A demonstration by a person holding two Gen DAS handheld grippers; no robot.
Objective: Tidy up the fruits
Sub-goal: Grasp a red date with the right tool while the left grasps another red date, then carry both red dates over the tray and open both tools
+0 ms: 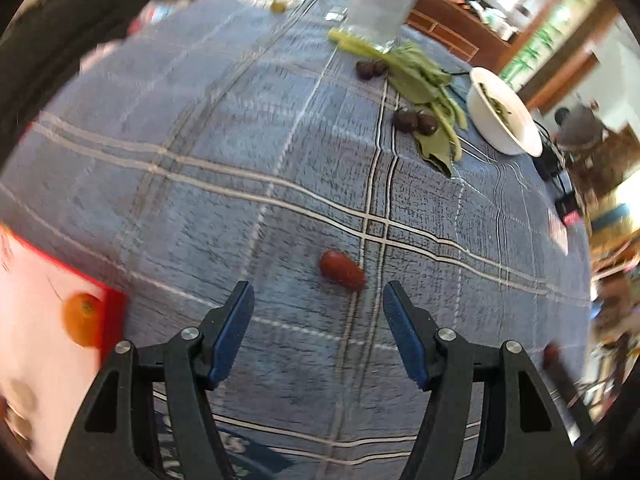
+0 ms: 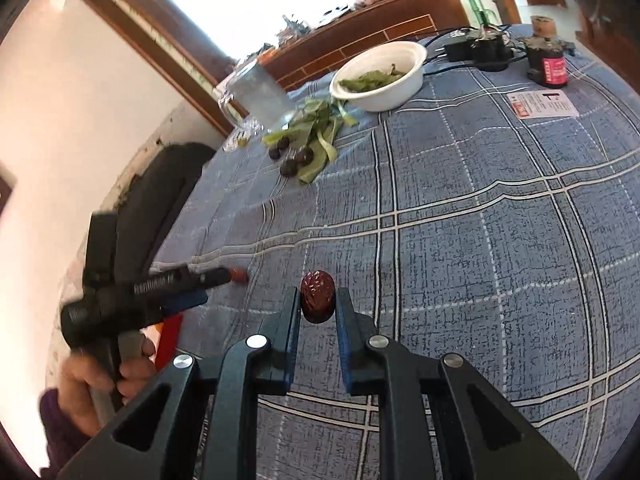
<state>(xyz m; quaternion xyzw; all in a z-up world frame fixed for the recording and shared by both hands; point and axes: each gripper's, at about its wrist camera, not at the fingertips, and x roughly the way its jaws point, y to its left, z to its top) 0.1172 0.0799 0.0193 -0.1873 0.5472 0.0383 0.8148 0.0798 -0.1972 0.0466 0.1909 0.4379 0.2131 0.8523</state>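
Right gripper [image 2: 318, 300] clamped on a wrinkled red jujube [image 2: 317, 297], pinched between both pads, above the blue plaid tablecloth [image 2: 480, 240]. Left gripper [image 1: 318, 300] jaws apart with nothing between them, poised over a second jujube [image 1: 342, 270] lying on the cloth just ahead of the tips. Red-rimmed tray [image 1: 114, 312] at left edge holds an orange fruit [image 1: 82, 318].

Step, by my reading: collecting jujubes for the tray. Next likely needs the right's fruit carried there, and the left lowered to straddle its jujube.

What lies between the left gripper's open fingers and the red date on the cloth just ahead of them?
Only bare checked tablecloth: the left wrist view shows nothing between the left gripper and the red date.
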